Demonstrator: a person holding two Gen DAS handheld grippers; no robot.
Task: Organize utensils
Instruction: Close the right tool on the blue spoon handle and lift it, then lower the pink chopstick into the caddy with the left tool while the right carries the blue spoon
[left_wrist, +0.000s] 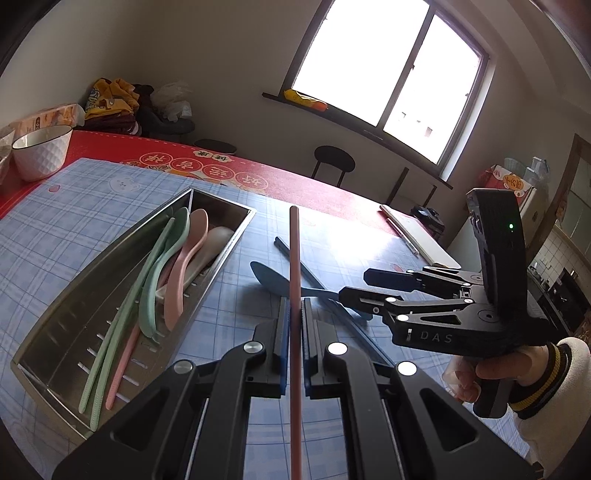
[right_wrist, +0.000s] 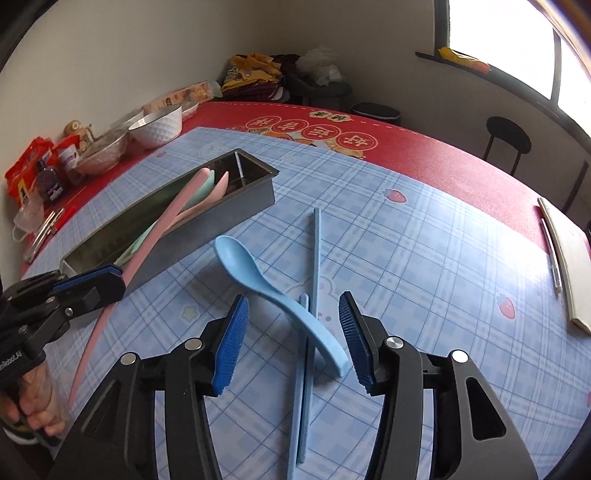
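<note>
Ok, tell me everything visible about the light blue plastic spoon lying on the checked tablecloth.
The light blue plastic spoon looks matte and one-piece, with an oval bowl and a curved handle. It lies bowl-up on the blue checked tablecloth, bowl toward the steel utensil tray, handle resting across the two light blue chopsticks. The handle end sits between the open jaws of the right gripper; the pads are not touching it.

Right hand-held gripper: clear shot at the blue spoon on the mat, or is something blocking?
Probably yes. The right hand-held gripper stands open with the blue spoon handle between its pads, nothing above it. One catch: the spoon lies across the blue chopsticks, so closing low might take them too.
</note>
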